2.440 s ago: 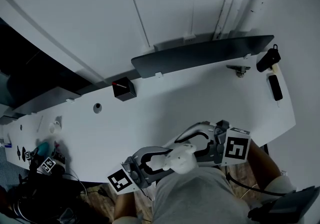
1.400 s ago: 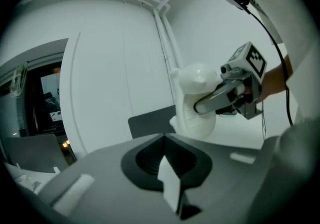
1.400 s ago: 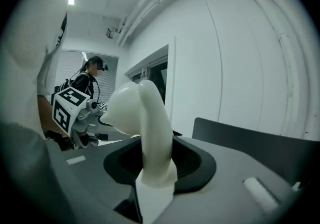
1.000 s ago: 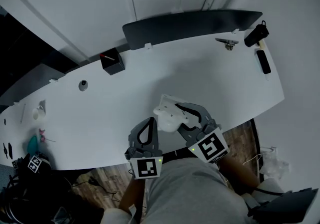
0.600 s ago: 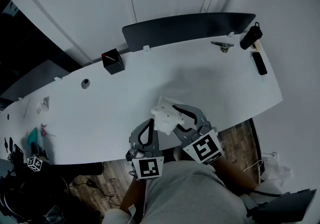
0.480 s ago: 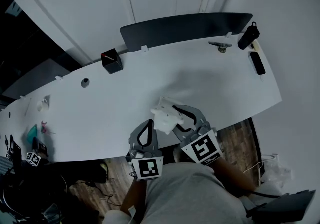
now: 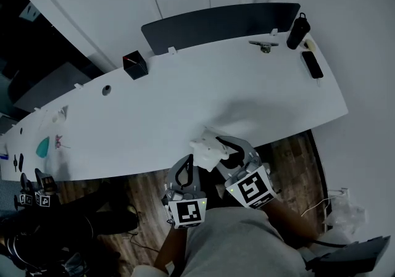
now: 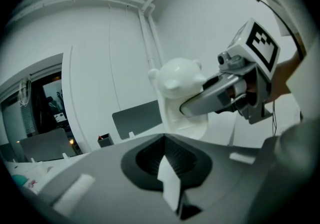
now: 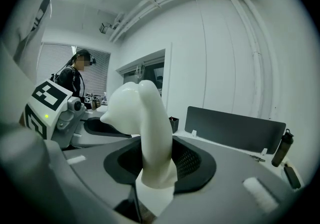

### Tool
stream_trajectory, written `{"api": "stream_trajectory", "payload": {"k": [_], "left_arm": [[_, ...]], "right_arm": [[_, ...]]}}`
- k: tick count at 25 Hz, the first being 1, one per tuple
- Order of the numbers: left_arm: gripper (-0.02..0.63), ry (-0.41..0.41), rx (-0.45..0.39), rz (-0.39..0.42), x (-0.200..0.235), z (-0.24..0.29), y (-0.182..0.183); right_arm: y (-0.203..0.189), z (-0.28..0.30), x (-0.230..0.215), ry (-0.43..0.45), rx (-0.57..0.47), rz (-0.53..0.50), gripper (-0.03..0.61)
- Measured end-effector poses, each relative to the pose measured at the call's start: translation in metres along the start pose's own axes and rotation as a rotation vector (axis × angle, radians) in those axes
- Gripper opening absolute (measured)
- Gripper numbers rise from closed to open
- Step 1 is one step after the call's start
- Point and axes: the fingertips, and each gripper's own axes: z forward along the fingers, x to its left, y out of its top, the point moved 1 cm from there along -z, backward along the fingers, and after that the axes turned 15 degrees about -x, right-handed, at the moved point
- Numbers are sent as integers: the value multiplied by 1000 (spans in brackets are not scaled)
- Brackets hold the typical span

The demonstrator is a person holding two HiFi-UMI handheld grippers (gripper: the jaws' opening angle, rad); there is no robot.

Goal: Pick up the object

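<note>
Clamping smooth, rounded white figurine (image 9: 145,118): right tool (image 9: 156,170); left tool (image 8: 167,163) pressed together.

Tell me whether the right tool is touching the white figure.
Touching. Right gripper view shows the white figure pinched between the jaws of the right tool.

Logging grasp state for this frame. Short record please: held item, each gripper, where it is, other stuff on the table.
held item: white figurine
right gripper: shut on the figurine
left gripper: shut, empty, beside the figurine
location: near edge of white table
far edge: black box, bottle, dark panel
</note>
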Motion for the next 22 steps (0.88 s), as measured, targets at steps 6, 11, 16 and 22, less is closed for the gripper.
{"api": "stream_trajectory", "payload": {"k": [6,11,16,22], "left_arm": [[0,4,55,35,-47,-47,8],[0,-1,79,48,-55,-69,9],[0,1,78,60,-53,-87,12],[0,9,43,31,-36,-118,12]], "right_arm": [[-1,-60,26,-3,-36,32,143],[0,-71,44,-17,-49,57,143],[3,-74,58,-27,-61,73,143],[11,-65,96,-22,-72,76,143]]}}
